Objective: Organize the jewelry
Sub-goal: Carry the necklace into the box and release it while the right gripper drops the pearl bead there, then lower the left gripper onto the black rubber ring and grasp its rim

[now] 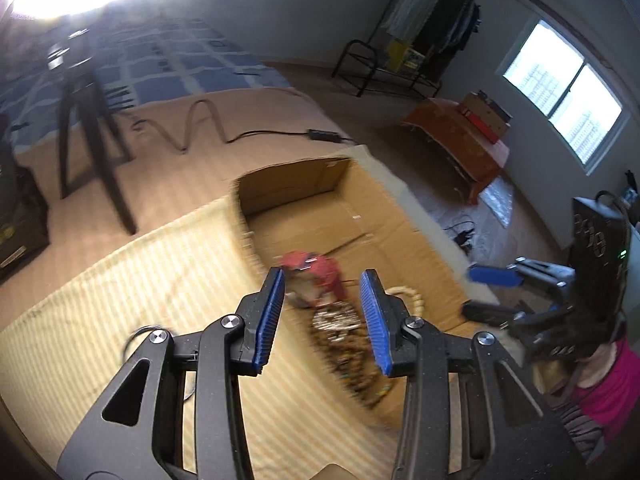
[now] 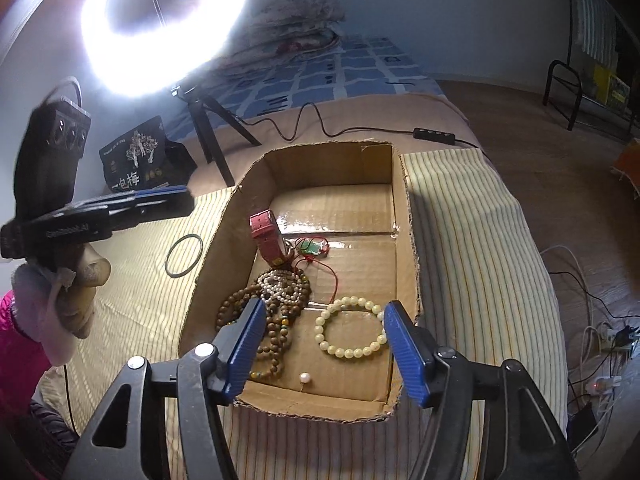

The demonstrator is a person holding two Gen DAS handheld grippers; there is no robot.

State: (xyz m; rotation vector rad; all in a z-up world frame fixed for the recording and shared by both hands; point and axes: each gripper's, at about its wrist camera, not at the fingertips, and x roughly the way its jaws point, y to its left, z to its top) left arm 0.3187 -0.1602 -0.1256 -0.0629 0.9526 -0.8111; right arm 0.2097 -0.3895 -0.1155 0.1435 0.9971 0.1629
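A shallow cardboard box point(image 2: 406, 216) lies on the striped cloth and holds the jewelry: a red watch strap point(image 2: 269, 236), brown bead strands point(image 2: 280, 308) with a white bead string, a pale yellow bead bracelet point(image 2: 352, 330), a green pendant on red cord point(image 2: 314, 249) and a loose pearl point(image 2: 305, 378). A black ring band point(image 2: 184, 256) lies on the cloth left of the box. My right gripper point(image 2: 324, 344) is open and empty over the box's near end. My left gripper point(image 1: 322, 316) is open and empty above the box's left wall; the watch strap point(image 1: 316, 270) and beads point(image 1: 340, 332) look blurred there.
A ring light on a tripod point(image 2: 208, 136) stands behind the box, with its cable and switch point(image 2: 434, 134) on the bed. A black printed pouch point(image 2: 136, 156) sits back left. The bed edge drops off to the right toward floor cables point(image 2: 600, 340).
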